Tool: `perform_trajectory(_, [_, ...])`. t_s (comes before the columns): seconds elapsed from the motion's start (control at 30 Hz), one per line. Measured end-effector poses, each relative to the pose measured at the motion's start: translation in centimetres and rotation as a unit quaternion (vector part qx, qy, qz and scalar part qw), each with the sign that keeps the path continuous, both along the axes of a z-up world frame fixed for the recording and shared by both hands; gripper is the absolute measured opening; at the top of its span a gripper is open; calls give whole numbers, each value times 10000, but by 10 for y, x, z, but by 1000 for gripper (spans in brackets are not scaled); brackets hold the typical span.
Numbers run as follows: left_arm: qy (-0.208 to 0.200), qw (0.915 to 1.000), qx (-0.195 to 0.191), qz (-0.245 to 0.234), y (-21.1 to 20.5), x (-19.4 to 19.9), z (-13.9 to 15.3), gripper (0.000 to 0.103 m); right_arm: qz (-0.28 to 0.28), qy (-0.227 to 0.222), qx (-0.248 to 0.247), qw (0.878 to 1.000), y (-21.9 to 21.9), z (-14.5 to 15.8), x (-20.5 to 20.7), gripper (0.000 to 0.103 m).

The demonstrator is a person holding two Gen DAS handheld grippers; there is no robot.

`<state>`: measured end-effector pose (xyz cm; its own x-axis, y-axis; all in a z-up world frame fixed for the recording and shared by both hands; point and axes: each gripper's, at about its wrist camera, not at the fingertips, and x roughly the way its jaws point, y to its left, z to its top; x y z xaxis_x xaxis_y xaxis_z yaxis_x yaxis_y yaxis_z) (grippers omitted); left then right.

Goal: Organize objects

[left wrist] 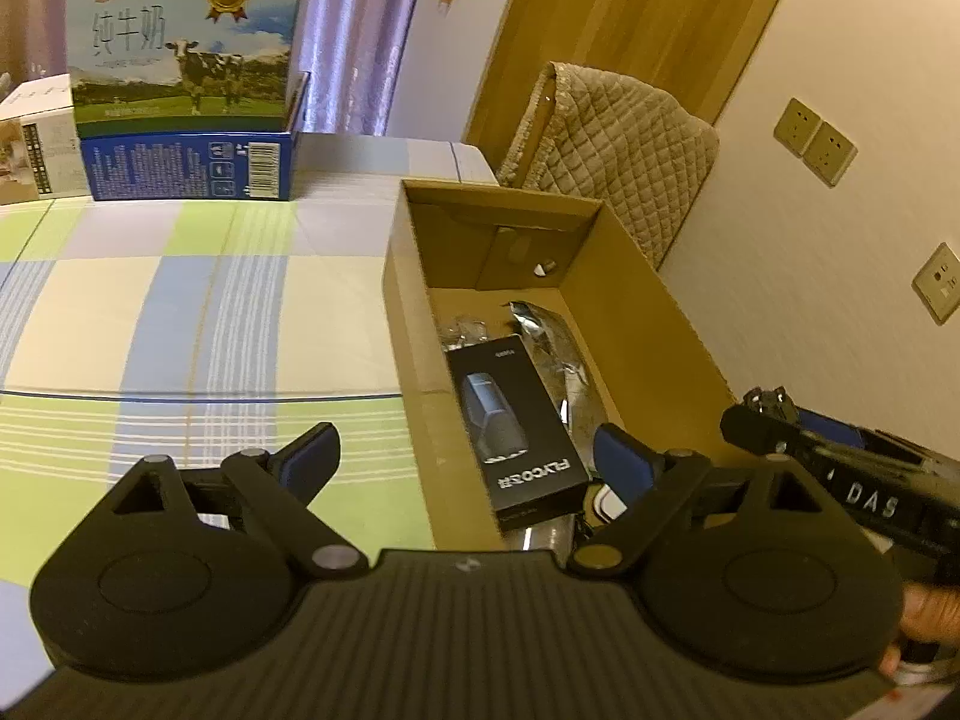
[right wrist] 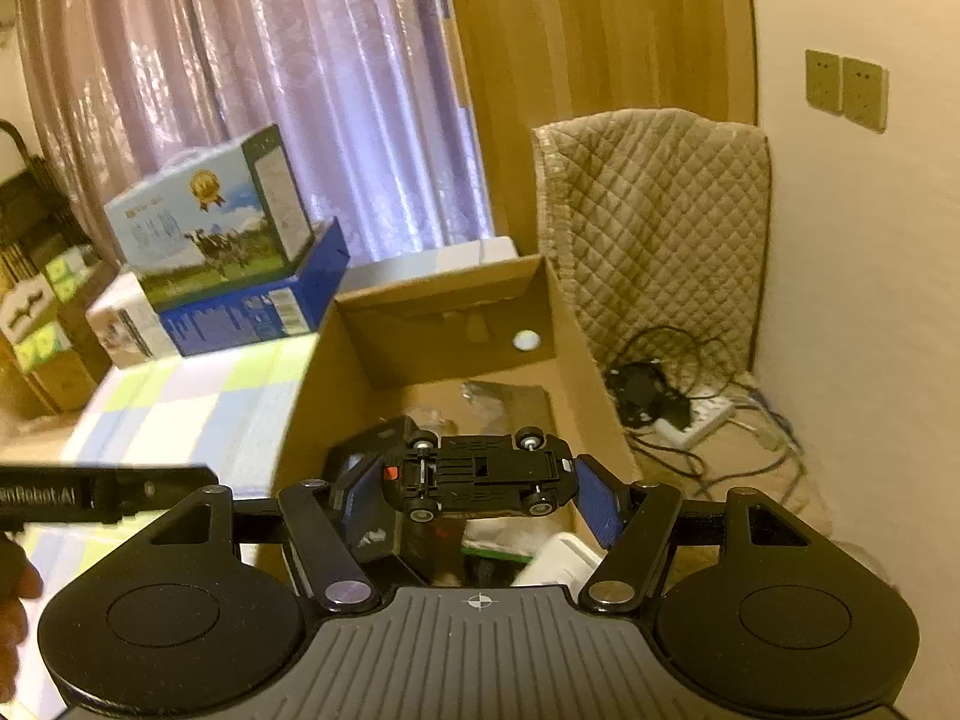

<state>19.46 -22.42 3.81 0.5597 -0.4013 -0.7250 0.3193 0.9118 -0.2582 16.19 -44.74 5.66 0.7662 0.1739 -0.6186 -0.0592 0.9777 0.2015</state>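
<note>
An open cardboard box [left wrist: 408,324] stands on the checked tablecloth [left wrist: 180,312] at the table's right edge. Inside lie a black FLYCO carton [left wrist: 516,426], a silver foil bag [left wrist: 558,348] and some clear plastic [left wrist: 465,327]. My left gripper [left wrist: 465,456] is open and holds nothing, straddling the box's near left wall. My right gripper [right wrist: 480,480] is shut on a black toy car [right wrist: 480,471], held sideways with its underside facing the camera, above the box [right wrist: 444,324]. Below the car show the black carton [right wrist: 366,480] and a white object [right wrist: 558,558].
A milk carton [left wrist: 180,54] sits on a blue box [left wrist: 192,162] at the table's far side, beside a white box [left wrist: 36,144]. A chair with a quilted cover [left wrist: 618,144] stands behind the cardboard box. A power strip and cables [right wrist: 690,414] lie on the floor at right.
</note>
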Motion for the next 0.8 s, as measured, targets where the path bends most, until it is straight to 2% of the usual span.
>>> perform_trajectory(0.1, [-4, 10000, 20, 81, 8, -1, -2, 93, -11, -76, 325, 9994, -4, 1, 8, 67])
perform_trajectory(0.27, [-170, 9994, 287, 70, 17, -11, -4, 100, -130, -240, 453, 9986, -12, 5, 7, 74])
perform_trajectory(0.53, [-101, 9996, 250, 47, 30, -38, -14, 102, -324, -94, 441, 9985, -20, 6, -20, 75])
perform_trajectory(0.8, [-169, 9996, 209, 116, 38, -80, -15, 102, -234, 201, 174, 9994, -14, 8, -66, 75])
